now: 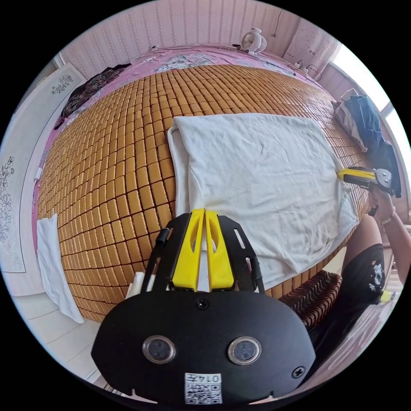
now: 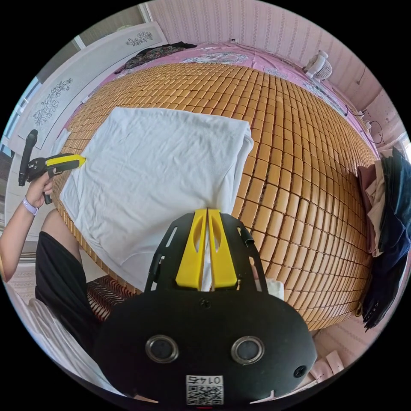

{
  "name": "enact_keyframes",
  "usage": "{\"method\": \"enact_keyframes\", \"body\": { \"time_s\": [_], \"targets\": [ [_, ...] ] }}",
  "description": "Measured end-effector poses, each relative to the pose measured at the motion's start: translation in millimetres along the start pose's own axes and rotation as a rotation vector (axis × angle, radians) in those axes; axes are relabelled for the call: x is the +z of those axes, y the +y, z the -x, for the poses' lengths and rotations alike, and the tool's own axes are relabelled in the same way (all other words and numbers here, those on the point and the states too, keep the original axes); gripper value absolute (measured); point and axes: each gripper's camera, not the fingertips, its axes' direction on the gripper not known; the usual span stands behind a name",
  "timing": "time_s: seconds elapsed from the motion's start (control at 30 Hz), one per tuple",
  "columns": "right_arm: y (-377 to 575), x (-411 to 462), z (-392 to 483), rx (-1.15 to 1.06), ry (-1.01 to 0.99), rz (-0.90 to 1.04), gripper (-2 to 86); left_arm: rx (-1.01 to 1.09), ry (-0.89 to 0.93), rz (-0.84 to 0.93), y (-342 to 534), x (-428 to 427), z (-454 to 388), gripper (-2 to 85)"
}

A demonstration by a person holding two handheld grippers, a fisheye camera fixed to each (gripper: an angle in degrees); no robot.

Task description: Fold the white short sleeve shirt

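Note:
The white shirt lies flat on a bamboo mat, folded into a rough rectangle with a doubled edge on one side. My left gripper is shut on the shirt's near edge, and white cloth shows between its yellow jaws. My right gripper pinches the opposite edge in the left gripper view. In the right gripper view the shirt spreads leftward. There my right gripper is shut on its edge near the folded side, and my left gripper holds the far corner.
A pink sheet and a small fan are at the bed's far end. Dark clothing lies on the sheet. A white cloth hangs off the mat's edge. Piled clothes sit beside the bed. A person's leg stands close.

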Motion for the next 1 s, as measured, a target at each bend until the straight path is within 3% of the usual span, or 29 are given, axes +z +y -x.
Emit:
{"method": "enact_keyframes", "body": {
  "time_s": [0.13,0.33,0.57,0.7,1.0],
  "targets": [
    [-17,-16,3,-0.082,-0.026,0.004,-0.2,0.074,-0.040,-0.101,26,-26,-19,-1.0],
    [-111,-15,45,-0.245,-0.157,-0.014,-0.2,0.280,0.267,-0.118,37,-5,-116,-1.0],
    [-197,41,104,-0.427,0.033,0.144,-0.4,0.338,0.244,-0.035,55,46,-156,-1.0],
    [-226,47,105,-0.478,0.019,0.273,-0.6,0.401,0.182,-0.042,70,58,-166,-1.0],
    [-262,56,83,-0.476,0.109,0.300,-0.7,0.357,0.266,-0.082,97,81,-151,-1.0]
  ]
}}
